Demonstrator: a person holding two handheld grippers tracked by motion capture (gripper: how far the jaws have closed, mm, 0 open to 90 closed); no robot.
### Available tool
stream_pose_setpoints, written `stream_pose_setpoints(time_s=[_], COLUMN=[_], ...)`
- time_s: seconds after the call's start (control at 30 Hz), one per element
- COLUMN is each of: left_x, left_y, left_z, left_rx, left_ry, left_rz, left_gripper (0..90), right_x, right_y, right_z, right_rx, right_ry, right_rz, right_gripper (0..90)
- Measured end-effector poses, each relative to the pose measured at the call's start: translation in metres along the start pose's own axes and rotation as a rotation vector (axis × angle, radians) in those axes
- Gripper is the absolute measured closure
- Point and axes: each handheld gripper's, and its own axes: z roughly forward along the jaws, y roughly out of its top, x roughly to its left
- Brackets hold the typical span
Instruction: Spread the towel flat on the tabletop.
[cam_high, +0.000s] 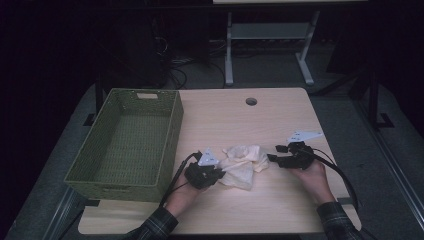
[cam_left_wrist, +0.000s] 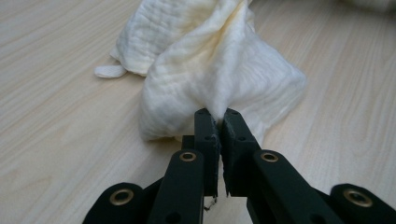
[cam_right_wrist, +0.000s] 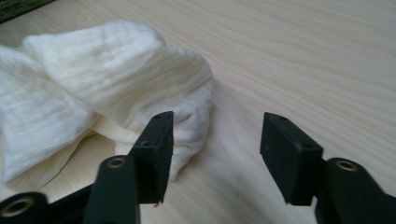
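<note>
Lying crumpled on the pale wood-grain table (cam_high: 280, 210), the cream-white gauzy cloth (cam_high: 243, 164) sits a little toward six o'clock from the tabletop's middle, between the two hand-held tools. At about eight o'clock of the cloth, the left gripper (cam_high: 216, 174) has its black jaws pinched together on a fold of the fabric; in the left gripper view the jaw tips (cam_left_wrist: 216, 120) meet with a puckered ridge of cloth (cam_left_wrist: 219, 70) squeezed between them, the rest of the fabric heaping up toward twelve o'clock and spilling onto the table on both sides. A small tab of the cloth lies flat on the wood at about ten o'clock in that view.

At three o'clock of the cloth, the right gripper (cam_high: 271, 157) points at its near edge. In the right gripper view its jaws stand wide apart and hold nothing (cam_right_wrist: 215, 144): one jaw is just beside the rounded hem of the cloth (cam_right_wrist: 112, 84), the other is over bare wood, and I cannot tell whether the nearer jaw touches the fabric.

Well apart at nine o'clock of the cloth, a rectangular olive-green woven plastic basket (cam_high: 170, 135) rests on the table's edge. A round grommet hole (cam_high: 251, 101) lies at twelve o'clock.
</note>
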Motion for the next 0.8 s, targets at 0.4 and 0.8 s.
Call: stream_pose_setpoints(time_s=[0.4, 0.8], left_x=[0.002, 0.003], left_y=[0.002, 0.008], left_z=[-0.005, -0.019], left_rx=[-0.015, -0.089], left_ry=[0.001, 0.021], left_rz=[-0.004, -0.018], left_gripper=[85.9, 86.1], right_x=[-0.002, -0.006], right_y=[0.001, 0.022], right_z=[0.019, -0.034], right_rx=[0.020, -0.142], right_ry=[0.066, 0.017], right_rz=[0.030, 0.001], right_gripper=[88.9, 90.0])
